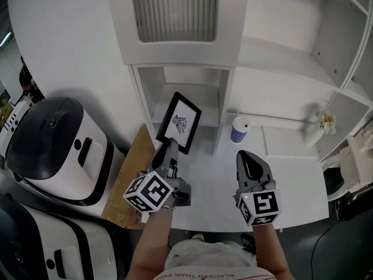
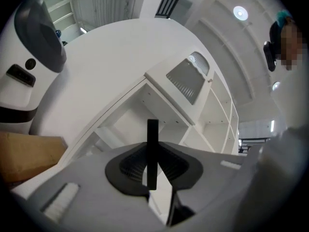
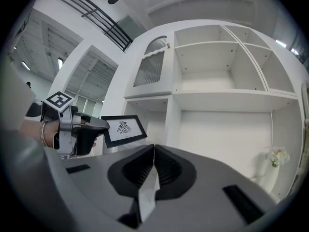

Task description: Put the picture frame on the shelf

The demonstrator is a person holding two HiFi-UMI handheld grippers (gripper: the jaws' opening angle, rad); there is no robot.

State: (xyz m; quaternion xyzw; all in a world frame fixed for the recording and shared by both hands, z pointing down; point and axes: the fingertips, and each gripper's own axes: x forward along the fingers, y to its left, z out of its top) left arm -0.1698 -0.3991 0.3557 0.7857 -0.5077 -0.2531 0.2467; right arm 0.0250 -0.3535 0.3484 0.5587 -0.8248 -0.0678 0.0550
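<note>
Left gripper (image 1: 168, 149) clamped on frame (image 1: 179, 122) edge, frame tilted before shelf (image 1: 280, 63). Right gripper (image 1: 250, 163) jaws together, empty.

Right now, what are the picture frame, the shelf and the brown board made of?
The picture frame looks like matte black plastic or painted wood: thin dark rim, no shine. The shelf seems white painted or laminated board: flat smooth panels. The brown board looks like cardboard or wood: dull tan.
</note>
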